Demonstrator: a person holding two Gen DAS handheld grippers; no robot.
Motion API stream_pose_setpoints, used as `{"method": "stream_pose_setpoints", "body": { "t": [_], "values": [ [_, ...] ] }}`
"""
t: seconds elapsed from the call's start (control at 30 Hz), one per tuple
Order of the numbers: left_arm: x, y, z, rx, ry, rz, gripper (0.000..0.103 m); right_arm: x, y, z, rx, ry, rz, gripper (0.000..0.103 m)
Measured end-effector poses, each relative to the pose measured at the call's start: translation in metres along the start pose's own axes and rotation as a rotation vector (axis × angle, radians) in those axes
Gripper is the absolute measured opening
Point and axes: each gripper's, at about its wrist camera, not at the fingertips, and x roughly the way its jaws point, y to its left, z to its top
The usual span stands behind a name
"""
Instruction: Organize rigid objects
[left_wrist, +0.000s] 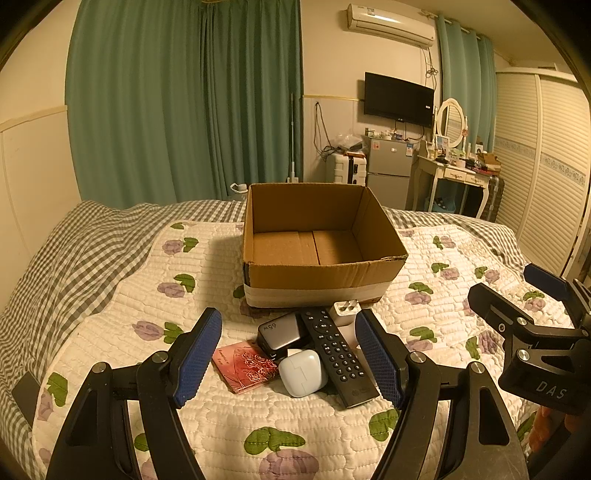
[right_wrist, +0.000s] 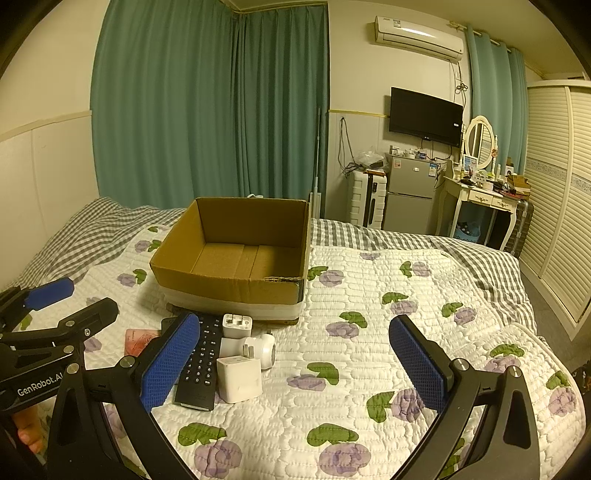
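Observation:
An empty open cardboard box (left_wrist: 321, 280) (right_wrist: 229, 286) stands on the quilted bed. In front of it lies a cluster: a black remote (left_wrist: 338, 356) (right_wrist: 201, 360), a dark 65W charger (left_wrist: 280, 332), a white earbud case (left_wrist: 303, 373), a red rose-print card (left_wrist: 245, 365) (right_wrist: 138, 339) and white plug adapters (left_wrist: 345, 310) (right_wrist: 238, 376). My left gripper (left_wrist: 288, 358) is open, its fingers on either side of the cluster, holding nothing. My right gripper (right_wrist: 295, 362) is open and empty, just right of the cluster; it also shows in the left wrist view (left_wrist: 517, 295).
The bed has a white floral quilt (right_wrist: 369, 332) over a grey checked sheet (left_wrist: 74, 258). Behind it are green curtains, a small fridge (right_wrist: 410, 192), a suitcase, a dressing table (right_wrist: 480, 199) and a louvred wardrobe at the right.

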Motion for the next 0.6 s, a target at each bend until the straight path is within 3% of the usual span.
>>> {"method": "stream_pose_setpoints", "body": {
  "t": [0.4,0.6],
  "values": [
    [-0.008,-0.001,0.003,0.008,-0.018,-0.002,0.078,-0.006,0.003,0.001,-0.005,-0.011,0.003,0.103],
    [0.002,0.000,-0.002,0.007,0.017,-0.004,0.078,-0.002,-0.003,-0.002,-0.007,0.009,0.003,0.103]
  ]
}}
